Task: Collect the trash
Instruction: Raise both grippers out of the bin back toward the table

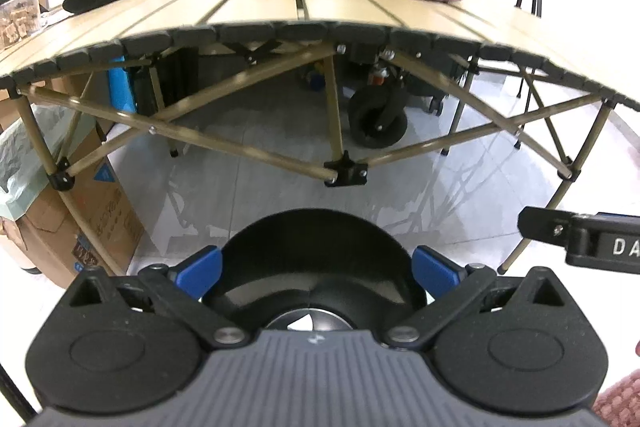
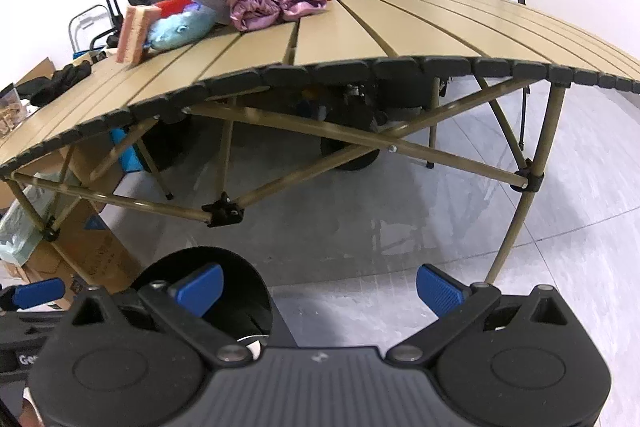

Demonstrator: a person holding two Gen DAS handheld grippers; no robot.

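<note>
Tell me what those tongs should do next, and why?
Probably lift the right tongs up over the table edge. They hang open and empty below the tabletop, while the left tongs grip a black bin. Everything to pick from, like the pink sponge, lies on top at the far side.

The near half of the worktop [image 2: 400, 31] lies bare. Piled cloths [image 2: 272, 3] and a sponge [image 2: 134, 35] crowd its far edge. Crossed frame struts [image 1: 256, 143] bar the space beneath.
</note>
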